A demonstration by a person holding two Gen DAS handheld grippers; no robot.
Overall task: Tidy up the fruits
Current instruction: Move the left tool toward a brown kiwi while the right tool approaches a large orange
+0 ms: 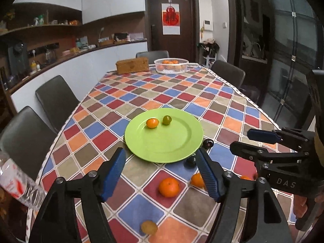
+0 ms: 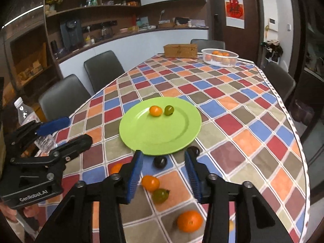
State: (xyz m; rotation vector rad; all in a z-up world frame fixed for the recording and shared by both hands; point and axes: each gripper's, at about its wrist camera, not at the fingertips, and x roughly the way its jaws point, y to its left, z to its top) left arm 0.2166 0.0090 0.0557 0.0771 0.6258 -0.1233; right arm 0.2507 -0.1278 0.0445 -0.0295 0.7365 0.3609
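Both our claws hang released, empty: left gripper (image 1: pixel 160 172), right gripper (image 2: pixel 164 172). Green plate (image 2: pixel 141 133) centred as collecting spot, two small fruits on it. Loose orange (image 1: pixel 169 187) and dark plums near front rim await pickup.

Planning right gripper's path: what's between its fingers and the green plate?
Right wrist view: two dark fruits on the tablecloth, just short of the green plate.
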